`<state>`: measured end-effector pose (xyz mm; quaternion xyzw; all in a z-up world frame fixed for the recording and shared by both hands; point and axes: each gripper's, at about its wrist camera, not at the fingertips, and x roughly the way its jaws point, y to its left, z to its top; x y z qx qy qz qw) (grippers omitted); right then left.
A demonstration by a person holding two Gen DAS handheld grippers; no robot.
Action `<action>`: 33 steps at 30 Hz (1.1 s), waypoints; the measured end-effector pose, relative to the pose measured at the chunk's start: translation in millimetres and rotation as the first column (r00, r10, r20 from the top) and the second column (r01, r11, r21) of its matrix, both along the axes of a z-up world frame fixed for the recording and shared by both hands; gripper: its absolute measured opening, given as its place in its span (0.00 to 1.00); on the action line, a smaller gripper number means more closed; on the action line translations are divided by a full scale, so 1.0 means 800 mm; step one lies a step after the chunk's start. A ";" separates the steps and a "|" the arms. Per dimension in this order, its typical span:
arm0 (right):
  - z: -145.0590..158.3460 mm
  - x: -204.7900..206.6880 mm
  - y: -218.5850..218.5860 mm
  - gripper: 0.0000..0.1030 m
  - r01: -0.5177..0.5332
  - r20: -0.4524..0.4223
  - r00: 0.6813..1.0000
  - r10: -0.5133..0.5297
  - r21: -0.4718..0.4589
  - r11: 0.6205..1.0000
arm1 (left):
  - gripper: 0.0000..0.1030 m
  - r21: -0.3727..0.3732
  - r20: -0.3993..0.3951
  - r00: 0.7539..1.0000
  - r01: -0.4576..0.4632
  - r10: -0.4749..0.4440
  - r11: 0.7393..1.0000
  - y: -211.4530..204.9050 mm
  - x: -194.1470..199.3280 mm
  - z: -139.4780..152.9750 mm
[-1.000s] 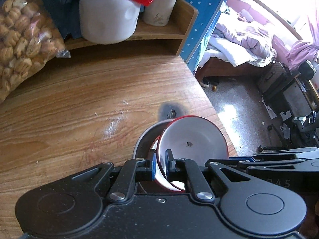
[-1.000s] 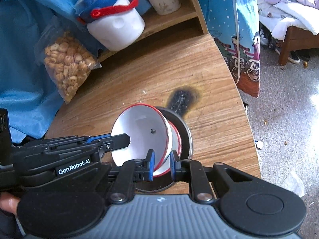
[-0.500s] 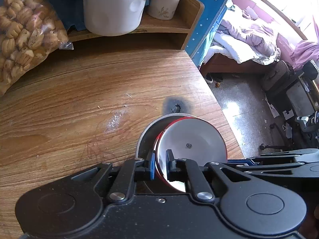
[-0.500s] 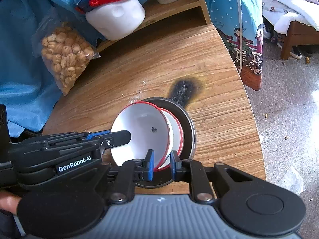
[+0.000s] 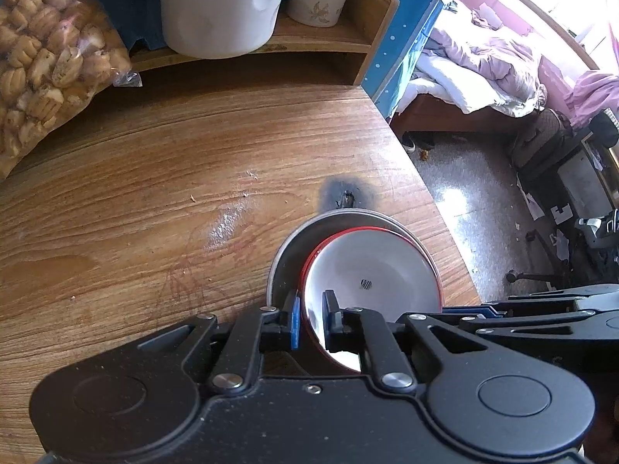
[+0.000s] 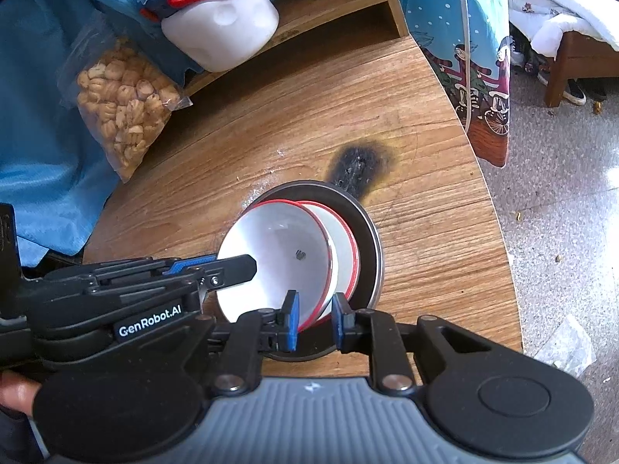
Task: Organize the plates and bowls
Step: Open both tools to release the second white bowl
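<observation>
The left gripper [image 5: 311, 315] is clamped on the near rim of the white red-rimmed bowl [image 5: 371, 274], tilted over the metal plate [image 6: 367, 232]; the right gripper [image 6: 314, 323] stands apart; likely stiff, light, slippery enamel.

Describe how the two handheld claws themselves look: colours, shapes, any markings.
Both are matte black, with linkage arms on silver pivot pins, round caps at the rear corners and blue pads inside the fingertips. The left claw has a speckled black body; seen from the right wrist, its side reads GenRobot.AI in white. The right claw has a ribbed grey body with a small white logo.
</observation>
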<state>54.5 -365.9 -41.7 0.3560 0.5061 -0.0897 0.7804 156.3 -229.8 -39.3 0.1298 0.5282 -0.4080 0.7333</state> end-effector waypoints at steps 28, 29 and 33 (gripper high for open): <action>0.023 -0.014 -0.003 0.47 0.021 0.035 0.999 -0.019 -0.067 0.998 | 0.81 -0.078 0.097 0.991 -0.080 0.088 0.994 0.020 0.001 0.029; 0.024 -0.016 -0.004 0.51 0.028 0.038 0.999 -0.025 -0.067 0.997 | 0.83 -0.083 0.089 0.990 -0.103 0.110 0.991 0.024 0.004 0.030; 0.024 -0.023 -0.008 0.73 0.056 0.045 0.998 -0.053 -0.075 0.996 | 0.95 -0.059 0.098 0.978 -0.180 0.185 0.982 0.034 0.015 0.028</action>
